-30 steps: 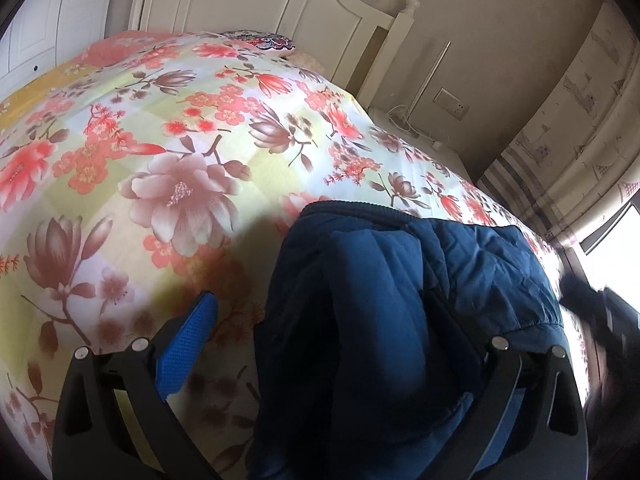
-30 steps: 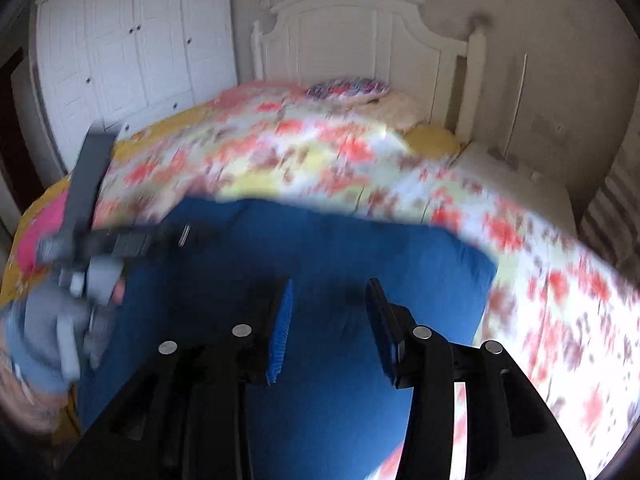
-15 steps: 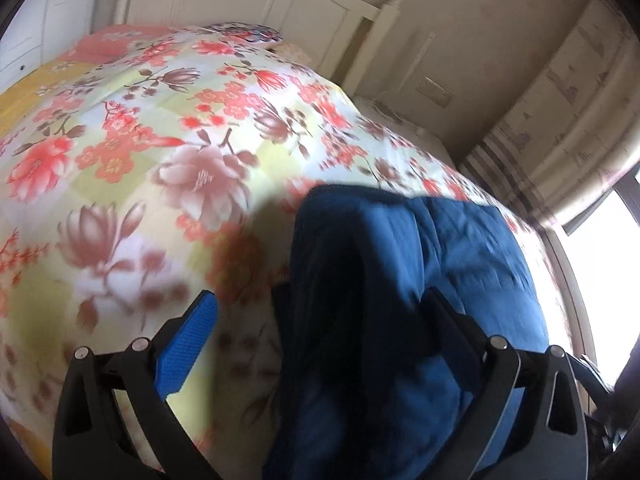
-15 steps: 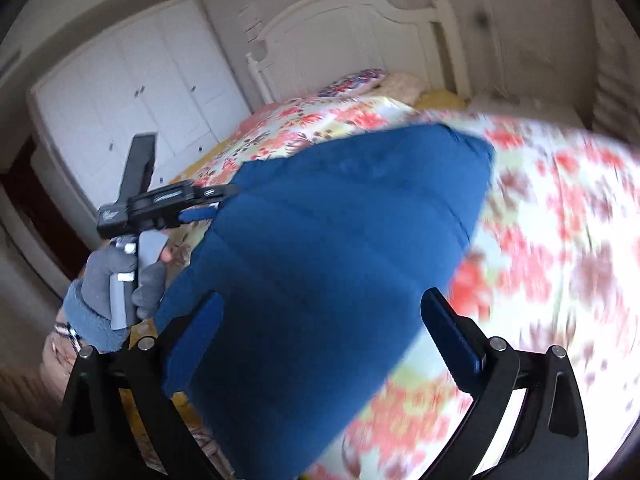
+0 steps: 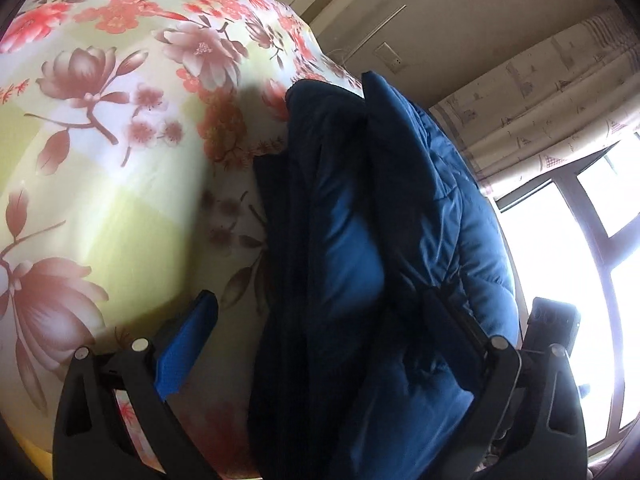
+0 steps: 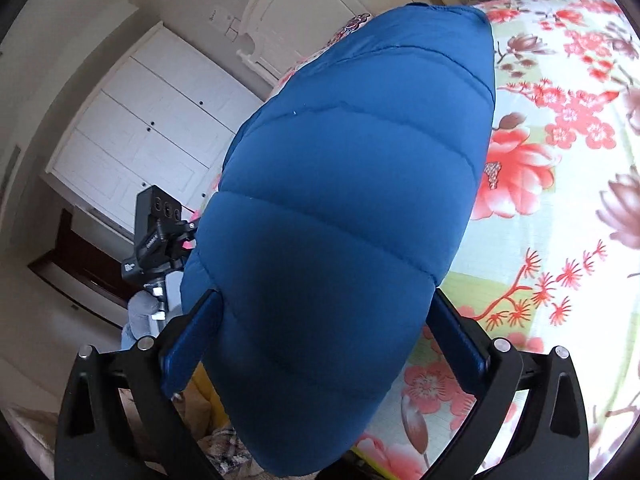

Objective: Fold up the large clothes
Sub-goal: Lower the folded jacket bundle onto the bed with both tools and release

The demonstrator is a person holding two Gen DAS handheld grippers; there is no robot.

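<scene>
A blue quilted jacket (image 5: pixel 360 220) lies folded lengthwise on the flowered bed cover (image 5: pixel 100 200). My left gripper (image 5: pixel 320 300) is open and wide over its near end. The left blue pad (image 5: pixel 188 340) is off the cloth, and the right finger is half sunk behind a fold. In the right wrist view the puffy jacket (image 6: pixel 352 160) fills the gap of my right gripper (image 6: pixel 326 296). Its jaws are opening, and the pads stand at the jacket's sides without pinching it. A gloved hand (image 6: pixel 142 314) holds the left gripper's body (image 6: pixel 158 232) beyond the jacket's left edge.
A white headboard (image 6: pixel 304 12) and white wardrobe (image 6: pixel 140 128) stand beyond the bed. A curtain (image 5: pixel 540 92) and bright window (image 5: pixel 592 260) are on the right side. Flowered cover (image 6: pixel 560 220) spreads right of the jacket.
The right jaws went from narrow to wide, and that view rolled and dropped toward the jacket. The left gripper tilted down and closed in on the jacket's near end, staying open.
</scene>
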